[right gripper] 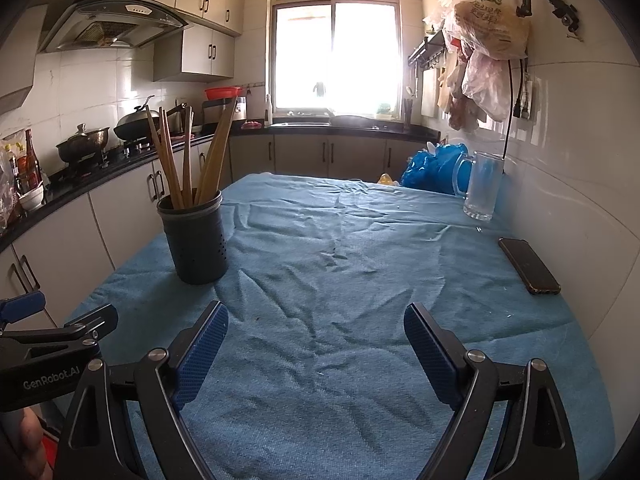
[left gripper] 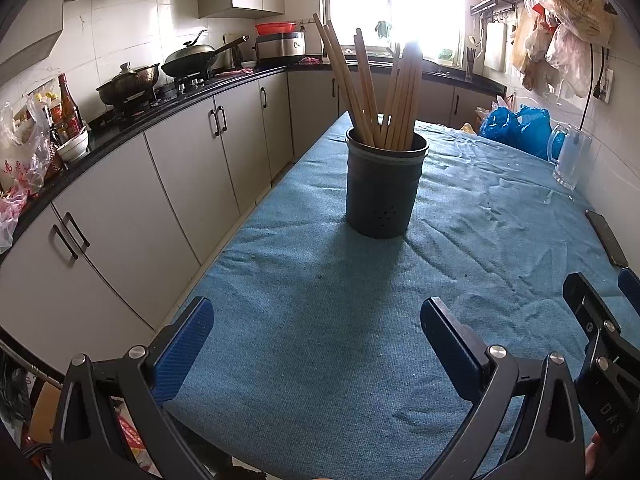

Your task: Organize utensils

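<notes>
Apparently we are at the very end of the task, or at a pause in it: all the chopsticks [left gripper: 384,92] that we can see stand together in the dark holder [left gripper: 385,184], and none lies loose on the blue cloth [left gripper: 304,320]. In the left wrist view the holder is in the centre of the frame, a little above the middle; in the right wrist view it is at the left, near the edge of the table.

Both tools hold nothing. Our left gripper [left gripper: 316,344] has its jaws wide apart at the bottom of its frame, and our right gripper [right gripper: 316,350] is also wide apart, over bare cloth. Each one is well apart from the holder.

We judge that the next move asks little: to look if any utensil is left outside our views, and if not, to keep the grippers away so the tall sticks are not pushed over.

Counting: one holder, two grippers, one glass mug [right gripper: 482,186] at the right, one phone [right gripper: 528,266] at the right edge. We count around ten chopsticks, but they overlap and the window glare hides some tips, so the exact number we cannot tell.
</notes>
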`<move>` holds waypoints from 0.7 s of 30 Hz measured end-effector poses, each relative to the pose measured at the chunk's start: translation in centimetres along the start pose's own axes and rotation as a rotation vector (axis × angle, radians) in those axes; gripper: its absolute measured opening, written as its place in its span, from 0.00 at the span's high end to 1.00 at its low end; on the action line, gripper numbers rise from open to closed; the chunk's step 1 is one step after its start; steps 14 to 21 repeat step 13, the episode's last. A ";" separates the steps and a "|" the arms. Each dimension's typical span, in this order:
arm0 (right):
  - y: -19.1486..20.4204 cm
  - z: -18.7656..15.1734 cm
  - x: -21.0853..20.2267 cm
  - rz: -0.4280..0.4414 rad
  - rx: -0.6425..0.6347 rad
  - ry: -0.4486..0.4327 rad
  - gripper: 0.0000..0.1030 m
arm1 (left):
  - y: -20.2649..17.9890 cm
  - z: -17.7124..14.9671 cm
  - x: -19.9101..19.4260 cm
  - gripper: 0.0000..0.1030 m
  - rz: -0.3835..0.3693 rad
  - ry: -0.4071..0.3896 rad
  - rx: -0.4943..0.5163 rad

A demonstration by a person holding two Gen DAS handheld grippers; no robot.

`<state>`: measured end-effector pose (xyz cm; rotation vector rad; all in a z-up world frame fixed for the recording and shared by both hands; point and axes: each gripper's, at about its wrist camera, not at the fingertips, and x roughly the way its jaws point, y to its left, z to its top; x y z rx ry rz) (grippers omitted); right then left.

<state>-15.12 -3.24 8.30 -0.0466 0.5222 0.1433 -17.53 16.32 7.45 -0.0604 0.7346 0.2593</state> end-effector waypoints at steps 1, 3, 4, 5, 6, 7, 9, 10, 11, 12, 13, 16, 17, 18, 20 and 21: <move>0.0 0.0 0.0 0.001 0.000 0.000 0.10 | 0.0 0.0 0.0 0.00 -0.001 0.000 -0.001; 0.1 0.0 0.0 0.003 -0.002 0.002 0.10 | 0.1 0.1 0.0 0.00 -0.003 0.000 0.000; 0.1 0.0 0.1 0.004 -0.003 0.003 0.10 | 0.1 0.1 -0.1 0.00 -0.004 -0.004 0.002; 0.1 0.0 0.1 0.006 -0.004 0.005 0.10 | 0.1 0.2 -0.2 0.00 -0.004 -0.010 0.003; 0.0 0.0 0.1 0.007 -0.003 0.005 0.10 | 0.1 0.3 -0.4 0.00 -0.002 -0.020 0.005; -0.1 0.1 0.1 0.009 0.000 0.006 0.10 | 0.1 0.4 -0.4 0.00 -0.004 -0.025 0.007; -0.3 0.2 0.0 0.013 0.008 0.006 0.10 | 0.0 0.5 -0.7 0.00 -0.016 -0.030 0.010; -0.5 0.2 0.1 0.019 0.013 0.009 0.10 | -0.1 0.6 -0.7 0.00 -0.021 -0.030 0.012; -0.7 0.2 0.1 0.025 0.019 0.012 0.10 | -0.4 0.6 -0.8 0.00 -0.026 -0.029 0.018; -1.0 0.2 0.2 0.033 0.029 0.019 0.09 | -0.8 0.5 -0.8 0.00 -0.029 -0.025 0.029; -1.4 0.2 0.3 0.042 0.040 0.029 0.09 | -1.1 0.6 -0.9 0.00 -0.036 -0.021 0.040; -1.4 0.2 0.3 0.042 0.040 0.029 0.09 | -1.1 0.6 -0.9 0.00 -0.036 -0.021 0.040; -1.4 0.2 0.3 0.042 0.040 0.029 0.09 | -1.1 0.6 -0.9 0.00 -0.036 -0.021 0.040; -1.4 0.2 0.3 0.042 0.040 0.029 0.09 | -1.1 0.6 -0.9 0.00 -0.036 -0.021 0.040; -1.4 0.2 0.3 0.042 0.040 0.029 0.09 | -1.1 0.6 -0.9 0.00 -0.036 -0.021 0.040; -1.4 0.2 0.3 0.042 0.040 0.029 0.09 | -1.1 0.6 -0.9 0.00 -0.036 -0.021 0.040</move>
